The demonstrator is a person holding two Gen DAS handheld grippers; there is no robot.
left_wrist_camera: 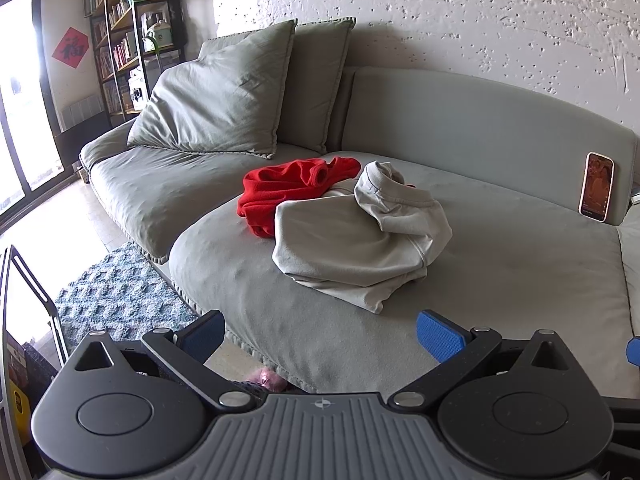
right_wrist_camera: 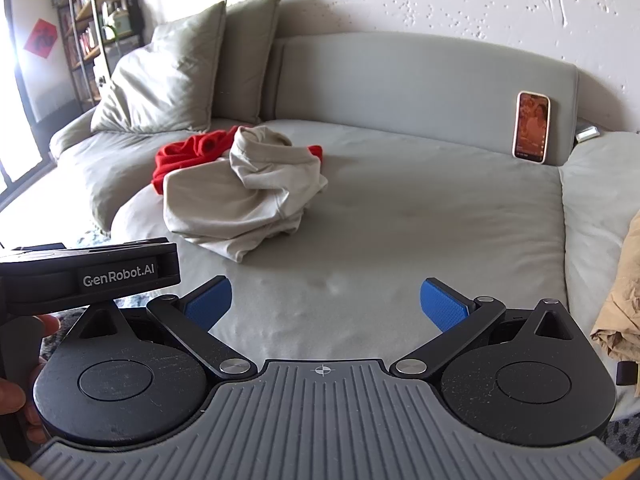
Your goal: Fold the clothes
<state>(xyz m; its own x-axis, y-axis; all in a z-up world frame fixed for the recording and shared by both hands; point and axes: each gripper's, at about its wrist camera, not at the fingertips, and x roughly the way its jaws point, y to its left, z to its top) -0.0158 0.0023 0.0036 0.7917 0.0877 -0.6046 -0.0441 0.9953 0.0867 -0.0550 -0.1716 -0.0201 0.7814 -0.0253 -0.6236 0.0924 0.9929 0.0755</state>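
A crumpled beige garment (left_wrist_camera: 360, 236) lies in a heap on the grey sofa seat (left_wrist_camera: 500, 264), partly over a crumpled red garment (left_wrist_camera: 288, 192) behind it on the left. Both also show in the right wrist view: the beige garment (right_wrist_camera: 244, 200) and the red garment (right_wrist_camera: 188, 156). My left gripper (left_wrist_camera: 320, 338) is open and empty, held above the sofa's front edge, short of the clothes. My right gripper (right_wrist_camera: 326, 306) is open and empty above the bare seat, to the right of the heap. The left gripper's body (right_wrist_camera: 88, 276) shows at the right view's left edge.
A phone (left_wrist_camera: 596, 188) with a lit screen leans against the sofa backrest at the right. Two large grey cushions (left_wrist_camera: 216, 92) stand at the back left. A blue rug (left_wrist_camera: 116, 296) lies on the floor left of the sofa. A tan cloth (right_wrist_camera: 620, 300) sits at the right edge.
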